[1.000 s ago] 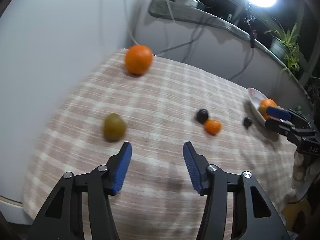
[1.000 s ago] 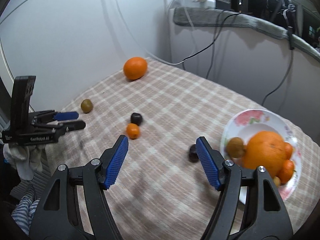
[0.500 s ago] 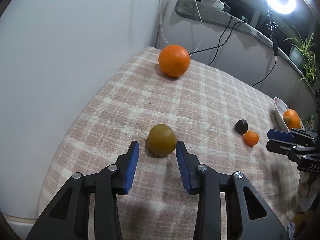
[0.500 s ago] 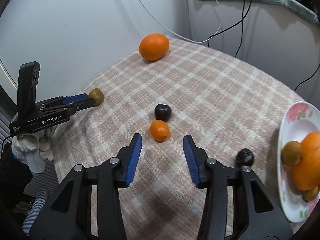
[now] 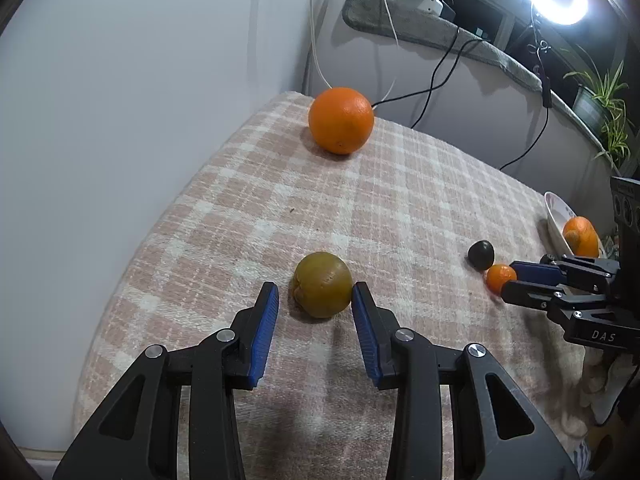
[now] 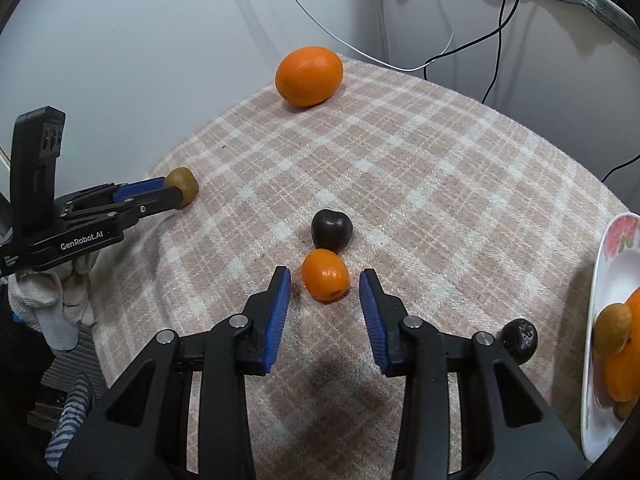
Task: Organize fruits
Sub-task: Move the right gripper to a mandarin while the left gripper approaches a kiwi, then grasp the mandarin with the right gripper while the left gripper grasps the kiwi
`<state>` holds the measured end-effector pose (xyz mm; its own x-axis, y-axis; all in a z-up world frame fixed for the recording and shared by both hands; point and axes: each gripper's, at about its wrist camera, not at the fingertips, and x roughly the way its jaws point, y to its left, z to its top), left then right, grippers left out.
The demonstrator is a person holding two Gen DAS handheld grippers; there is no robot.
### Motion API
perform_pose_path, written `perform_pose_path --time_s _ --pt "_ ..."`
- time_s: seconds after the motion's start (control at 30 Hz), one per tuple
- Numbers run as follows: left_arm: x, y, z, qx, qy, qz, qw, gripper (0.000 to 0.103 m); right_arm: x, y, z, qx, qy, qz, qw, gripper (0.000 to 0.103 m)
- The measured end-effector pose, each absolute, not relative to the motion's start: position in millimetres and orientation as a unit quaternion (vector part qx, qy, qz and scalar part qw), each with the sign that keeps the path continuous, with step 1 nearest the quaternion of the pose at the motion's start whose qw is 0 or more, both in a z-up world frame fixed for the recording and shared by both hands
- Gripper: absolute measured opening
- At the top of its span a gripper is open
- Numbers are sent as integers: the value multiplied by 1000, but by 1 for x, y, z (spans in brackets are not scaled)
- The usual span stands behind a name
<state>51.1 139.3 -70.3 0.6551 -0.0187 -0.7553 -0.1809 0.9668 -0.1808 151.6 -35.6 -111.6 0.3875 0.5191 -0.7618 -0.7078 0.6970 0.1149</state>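
The left gripper (image 5: 314,296) is set around a green fruit (image 5: 322,283) on the checked surface (image 5: 400,200); its right finger (image 5: 366,332) is touching the fruit, a small gap is seen at the left one, so the fingers are apart. The right gripper (image 6: 325,286) is closing, a mandarin (image 6: 325,275) being between its fingers with gaps on both sides. A dark fruit (image 6: 331,229) is touching the mandarin behind; another (image 6: 519,335) is seen near the plate (image 6: 600,280). A large orange (image 6: 309,76) is lying well apart, near the wall
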Motion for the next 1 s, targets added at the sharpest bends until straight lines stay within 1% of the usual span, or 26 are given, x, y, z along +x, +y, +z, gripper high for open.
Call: perform_pose_path --time_s 0.1,0.23,0.27,0.33,0.37,0.73,1.0 --pt "53 140 -72 -126 414 41 900 36 153 -33 -114 -117 412 370 824 36" --pt "59 142 -75 -139 417 30 898 36 154 -32 -114 -117 414 370 824 31" --pt "59 142 -75 -139 417 29 898 35 154 -31 -115 -119 414 368 824 30" --pt "60 142 -74 -142 415 24 898 28 155 -31 -115 -122 414 367 824 28" --pt "60 141 -74 -142 415 24 898 28 155 -30 -115 -122 413 367 824 27" --pt "58 140 -71 -148 407 24 901 25 155 -29 -114 -125 408 364 828 25" --pt "58 132 -60 -146 395 18 907 25 149 -49 -95 -109 386 358 843 25"
